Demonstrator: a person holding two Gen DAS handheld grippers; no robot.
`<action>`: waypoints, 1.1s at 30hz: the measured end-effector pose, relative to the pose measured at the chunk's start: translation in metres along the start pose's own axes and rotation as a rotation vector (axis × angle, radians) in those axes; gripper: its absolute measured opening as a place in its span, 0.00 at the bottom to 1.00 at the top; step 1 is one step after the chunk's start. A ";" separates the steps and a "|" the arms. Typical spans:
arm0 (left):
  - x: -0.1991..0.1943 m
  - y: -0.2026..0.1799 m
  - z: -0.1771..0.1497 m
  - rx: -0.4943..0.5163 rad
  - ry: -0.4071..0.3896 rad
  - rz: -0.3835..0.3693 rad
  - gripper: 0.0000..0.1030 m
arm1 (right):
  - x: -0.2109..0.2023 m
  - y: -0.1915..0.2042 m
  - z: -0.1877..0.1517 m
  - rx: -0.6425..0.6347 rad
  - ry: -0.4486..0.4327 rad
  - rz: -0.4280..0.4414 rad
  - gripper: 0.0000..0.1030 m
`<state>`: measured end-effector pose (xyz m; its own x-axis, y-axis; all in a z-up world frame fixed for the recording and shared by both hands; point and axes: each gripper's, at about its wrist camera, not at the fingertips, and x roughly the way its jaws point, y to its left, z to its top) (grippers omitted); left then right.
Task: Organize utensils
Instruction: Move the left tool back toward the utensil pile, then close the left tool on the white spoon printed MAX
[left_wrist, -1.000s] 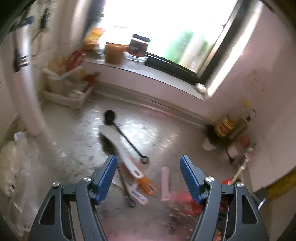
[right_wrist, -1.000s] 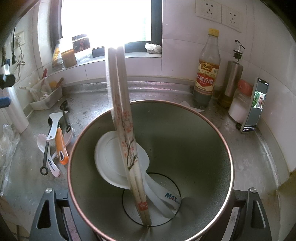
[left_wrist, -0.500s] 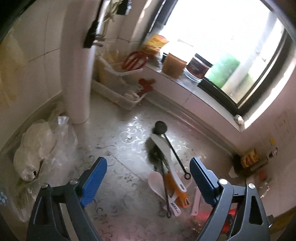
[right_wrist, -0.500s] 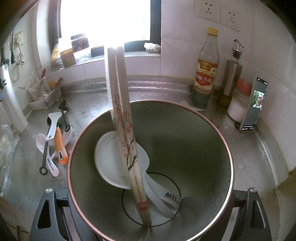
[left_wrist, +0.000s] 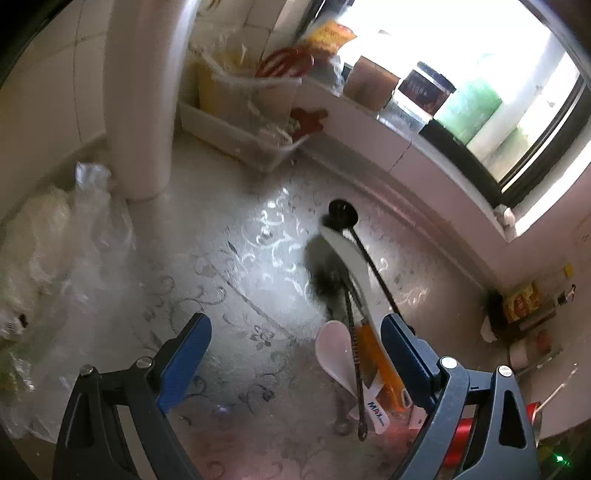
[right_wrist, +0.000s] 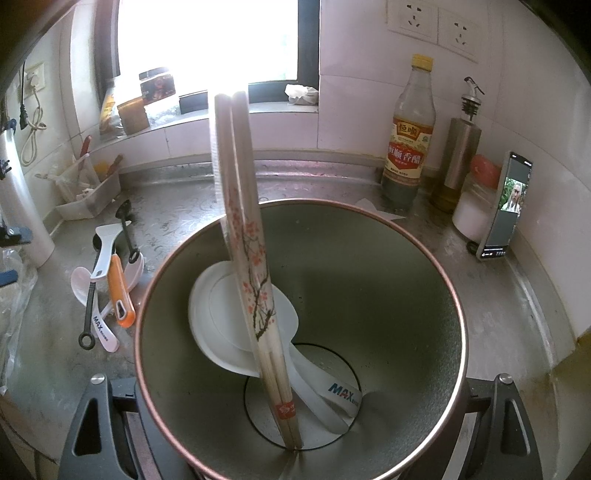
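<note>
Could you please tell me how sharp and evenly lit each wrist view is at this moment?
Left wrist view: motion-smeared throughout, the window blown out, the utensil pile soft. Right wrist view: sharp, the chopsticks and metal container crisp, though its window is also overexposed; fisheye bending curves both.

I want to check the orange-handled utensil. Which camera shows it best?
The right wrist view: the orange-handled utensil lies whole and sharp on the counter. The left wrist view shows it blurred, partly behind a blue finger.

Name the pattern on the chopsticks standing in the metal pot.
Red plum blossoms on dark branches; right wrist view.
</note>
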<state>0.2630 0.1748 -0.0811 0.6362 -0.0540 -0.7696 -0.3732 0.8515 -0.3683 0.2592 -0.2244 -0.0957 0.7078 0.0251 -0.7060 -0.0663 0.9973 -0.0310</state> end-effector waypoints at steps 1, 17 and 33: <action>0.005 0.001 -0.001 -0.004 0.011 -0.011 0.91 | 0.000 0.000 0.000 0.000 0.000 0.000 0.87; 0.044 -0.008 -0.008 0.049 0.047 -0.023 0.90 | -0.001 -0.002 -0.001 0.003 0.000 -0.001 0.87; 0.075 -0.012 -0.015 0.066 0.117 -0.081 0.74 | 0.000 -0.002 0.000 0.000 0.002 -0.007 0.87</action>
<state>0.3054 0.1525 -0.1418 0.5779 -0.1807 -0.7958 -0.2765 0.8742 -0.3993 0.2592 -0.2266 -0.0956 0.7067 0.0182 -0.7072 -0.0613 0.9975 -0.0356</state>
